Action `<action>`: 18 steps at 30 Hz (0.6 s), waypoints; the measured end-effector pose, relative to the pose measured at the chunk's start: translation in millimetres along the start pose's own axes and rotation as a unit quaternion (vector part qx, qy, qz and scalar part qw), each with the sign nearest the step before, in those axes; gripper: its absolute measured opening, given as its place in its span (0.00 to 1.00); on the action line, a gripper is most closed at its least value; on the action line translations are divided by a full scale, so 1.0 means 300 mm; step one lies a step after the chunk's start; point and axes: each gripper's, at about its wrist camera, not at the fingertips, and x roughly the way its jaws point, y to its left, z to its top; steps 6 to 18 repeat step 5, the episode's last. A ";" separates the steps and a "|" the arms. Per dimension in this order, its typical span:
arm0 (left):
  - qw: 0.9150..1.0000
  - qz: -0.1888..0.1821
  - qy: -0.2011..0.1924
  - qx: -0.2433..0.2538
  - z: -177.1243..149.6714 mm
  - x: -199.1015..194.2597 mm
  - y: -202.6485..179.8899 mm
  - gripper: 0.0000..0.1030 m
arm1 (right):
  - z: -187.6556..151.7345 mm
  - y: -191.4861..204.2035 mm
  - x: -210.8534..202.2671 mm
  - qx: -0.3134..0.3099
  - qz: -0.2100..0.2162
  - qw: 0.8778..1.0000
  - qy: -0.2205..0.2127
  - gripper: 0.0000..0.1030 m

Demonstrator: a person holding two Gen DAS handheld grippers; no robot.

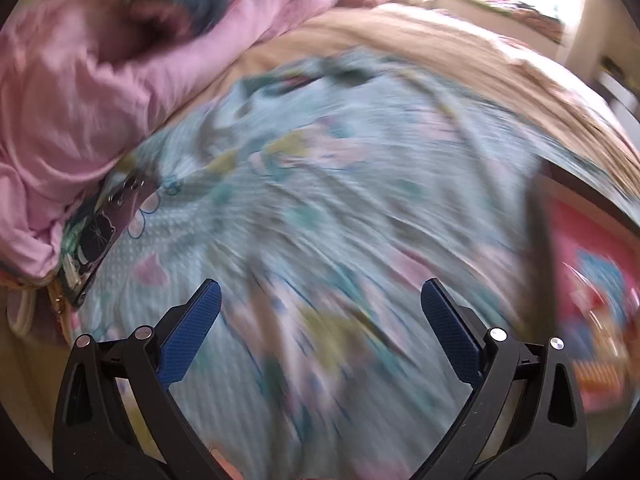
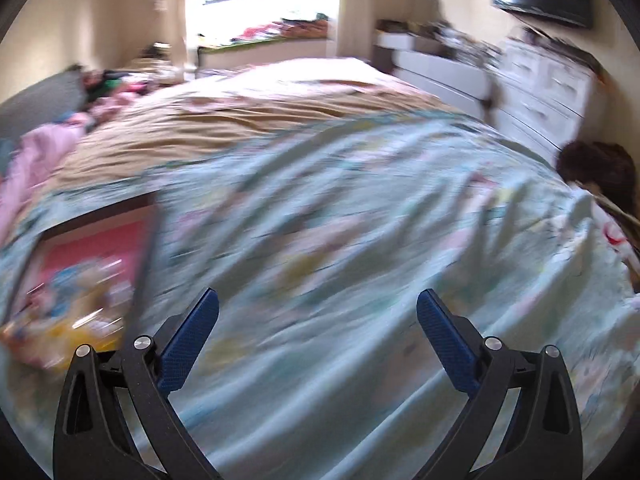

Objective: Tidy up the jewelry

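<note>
Both views are smeared by motion blur. My left gripper point(image 1: 320, 292) is open over a pale blue patterned bedspread point(image 1: 340, 200), nothing between its blue pads. A dark-framed tray with a pink lining and colourful blurred contents point(image 1: 592, 272) lies at the right edge of the left wrist view. My right gripper point(image 2: 318, 300) is also open and empty above the same bedspread point(image 2: 360, 220). The pink-lined tray point(image 2: 84, 272) sits to its left, its contents too blurred to make out.
A pink garment point(image 1: 68, 100) is heaped at the left, with a dark cracked flat object point(image 1: 104, 232) beside it. A tan blanket point(image 2: 240, 108) covers the far bed. White drawers point(image 2: 540, 92) line the right wall. A dark-haired head point(image 2: 600, 172) shows at the bed's right edge.
</note>
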 end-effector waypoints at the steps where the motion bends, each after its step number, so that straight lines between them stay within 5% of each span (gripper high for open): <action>1: 1.000 0.005 0.013 -0.010 0.034 0.057 0.020 0.91 | 0.017 -0.033 0.044 0.004 -0.018 1.000 0.008 0.95; 5: 0.998 0.041 0.022 -0.040 0.091 0.200 0.065 0.92 | 0.073 -0.178 0.212 0.043 -0.077 0.996 0.034 0.96; 18: 0.998 0.041 0.022 -0.040 0.091 0.200 0.065 0.92 | 0.073 -0.178 0.212 0.043 -0.077 0.996 0.034 0.96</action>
